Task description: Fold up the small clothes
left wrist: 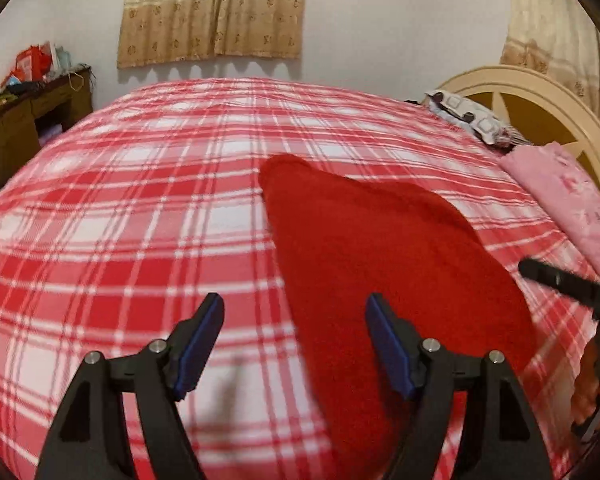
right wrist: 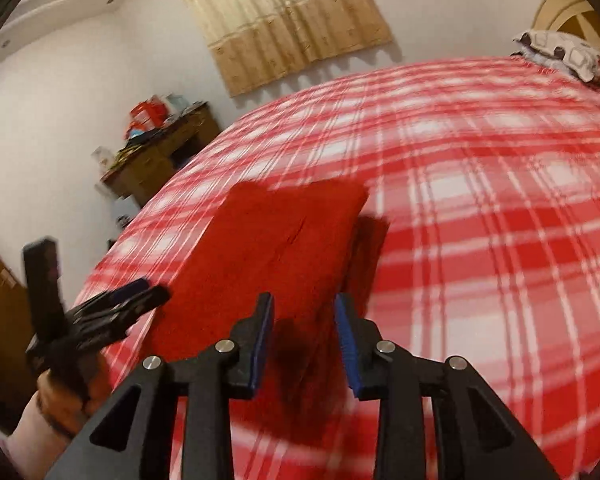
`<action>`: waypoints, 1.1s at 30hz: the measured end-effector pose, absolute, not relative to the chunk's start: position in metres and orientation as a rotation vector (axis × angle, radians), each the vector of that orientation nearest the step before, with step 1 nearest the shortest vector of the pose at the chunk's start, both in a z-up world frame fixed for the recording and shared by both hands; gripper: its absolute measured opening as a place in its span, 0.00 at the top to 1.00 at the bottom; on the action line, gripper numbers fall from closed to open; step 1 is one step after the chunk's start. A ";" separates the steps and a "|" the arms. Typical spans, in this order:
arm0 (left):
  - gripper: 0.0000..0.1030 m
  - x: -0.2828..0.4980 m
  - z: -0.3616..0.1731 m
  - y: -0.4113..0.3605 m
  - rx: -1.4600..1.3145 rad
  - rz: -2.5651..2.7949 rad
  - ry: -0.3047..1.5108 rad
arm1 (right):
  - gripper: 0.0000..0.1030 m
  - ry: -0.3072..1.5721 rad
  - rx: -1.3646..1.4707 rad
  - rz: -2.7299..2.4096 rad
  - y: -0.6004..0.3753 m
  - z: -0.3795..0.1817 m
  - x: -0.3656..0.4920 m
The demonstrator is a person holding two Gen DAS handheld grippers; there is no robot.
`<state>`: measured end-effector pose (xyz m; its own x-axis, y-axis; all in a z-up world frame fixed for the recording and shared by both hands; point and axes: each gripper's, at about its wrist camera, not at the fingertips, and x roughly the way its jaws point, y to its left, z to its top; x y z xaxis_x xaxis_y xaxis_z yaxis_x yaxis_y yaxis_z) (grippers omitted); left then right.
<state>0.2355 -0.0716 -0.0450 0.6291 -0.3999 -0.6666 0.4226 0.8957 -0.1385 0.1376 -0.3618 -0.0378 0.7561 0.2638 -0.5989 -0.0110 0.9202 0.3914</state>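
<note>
Hovering spread-jawed and empty, the left gripper [left wrist: 295, 346] hangs over one plaid bedsheet [left wrist: 140, 208]. One red cloth [left wrist: 380, 248] lies flat, folded, beneath both tools. Rightward, the right gripper [right wrist: 304, 344] gapes too, holding nothing; two pillows [left wrist: 466, 116] sit beyond.

The left claw [left wrist: 295, 344] hangs above the bed [left wrist: 148, 208] with its blue-padded fingers spread wide — nothing sits between them. The right claw [right wrist: 305, 338] also hovers over the bed, its fingers parted by a narrower gap and gripping nothing. Seen from the right wrist camera, the left hand [right wrist: 66, 394] wraps the handle of its claw at the bed's near edge.
</note>
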 end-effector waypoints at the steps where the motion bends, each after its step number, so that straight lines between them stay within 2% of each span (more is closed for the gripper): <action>1: 0.26 0.231 -0.048 -0.072 0.027 -0.475 0.765 | 0.65 0.711 0.392 0.156 -0.360 -0.042 0.134; 6: 0.19 0.221 -0.065 -0.084 0.066 -0.463 0.811 | 0.65 0.791 0.433 0.142 -0.349 -0.074 0.133; 9: 0.19 0.213 -0.073 -0.092 0.136 -0.445 0.808 | 0.65 0.832 0.417 0.106 -0.347 -0.089 0.136; 12: 0.18 0.204 -0.076 -0.090 0.172 -0.439 0.783 | 0.66 0.842 0.422 0.104 -0.348 -0.089 0.134; 16: 0.08 0.211 -0.078 -0.080 0.118 -0.418 0.826 | 0.65 0.845 0.401 0.098 -0.346 -0.089 0.129; 22: 0.08 0.202 -0.067 -0.082 0.154 -0.375 0.821 | 0.63 0.819 0.456 0.116 -0.352 -0.070 0.112; 23: 0.08 0.201 -0.063 -0.083 0.173 -0.363 0.811 | 0.61 0.786 0.467 0.116 -0.355 -0.061 0.109; 25: 0.09 0.203 -0.055 -0.084 0.188 -0.347 0.799 | 0.49 0.730 0.463 0.102 -0.360 -0.045 0.109; 26: 0.09 0.205 -0.050 -0.084 0.183 -0.350 0.791 | 0.38 0.715 0.460 0.095 -0.362 -0.040 0.111; 27: 0.09 0.208 -0.043 -0.084 0.175 -0.357 0.780 | 0.35 0.702 0.458 0.085 -0.363 -0.036 0.113; 33: 0.09 0.230 -0.023 -0.096 0.208 -0.341 0.734 | 0.35 0.694 0.457 0.048 -0.370 -0.030 0.139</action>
<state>0.2297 -0.0963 -0.0228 0.6915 -0.2306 -0.6846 0.3746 0.9248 0.0668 0.1391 -0.3699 -0.0302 0.7715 0.1926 -0.6063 0.1066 0.9004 0.4218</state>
